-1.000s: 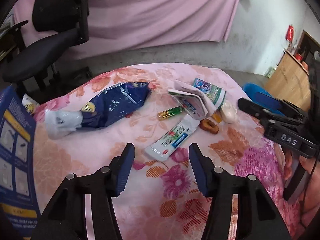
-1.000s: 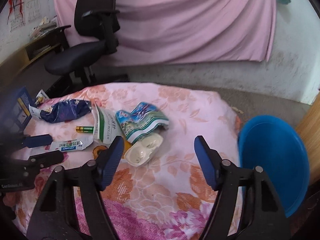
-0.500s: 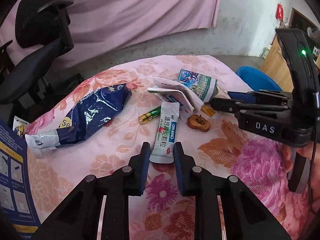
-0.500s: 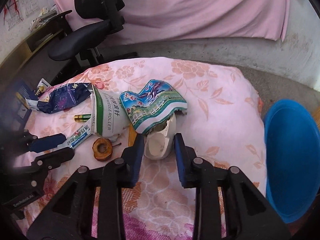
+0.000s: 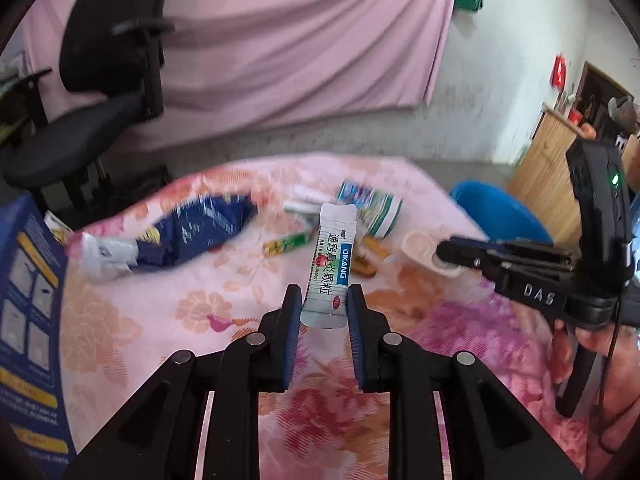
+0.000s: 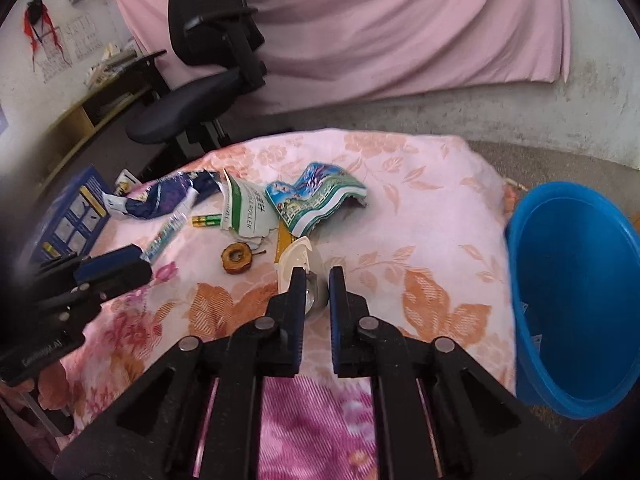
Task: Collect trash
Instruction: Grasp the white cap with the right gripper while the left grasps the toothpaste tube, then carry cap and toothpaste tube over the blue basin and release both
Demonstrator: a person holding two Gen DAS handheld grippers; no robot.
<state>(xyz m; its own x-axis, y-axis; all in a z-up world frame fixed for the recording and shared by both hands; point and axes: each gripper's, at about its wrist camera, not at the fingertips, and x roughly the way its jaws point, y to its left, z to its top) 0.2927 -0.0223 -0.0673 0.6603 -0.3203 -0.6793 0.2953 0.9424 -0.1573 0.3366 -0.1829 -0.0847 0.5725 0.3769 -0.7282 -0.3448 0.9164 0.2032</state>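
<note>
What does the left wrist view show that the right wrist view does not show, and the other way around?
Only the left wrist view shows the printed front of the white sachet held in the left gripper. Only the right wrist view shows the inside of the blue bin and the right gripper closed on the cream plastic shell. Both show the blue snack bag and the battery.

Room: daylit, white plaster walls, grey concrete floor.
Pink curtain (image 6: 360,28) covers the back wall; black office chair (image 6: 208,60) before it at left; wooden cabinet (image 5: 548,168) at right wall.
</note>
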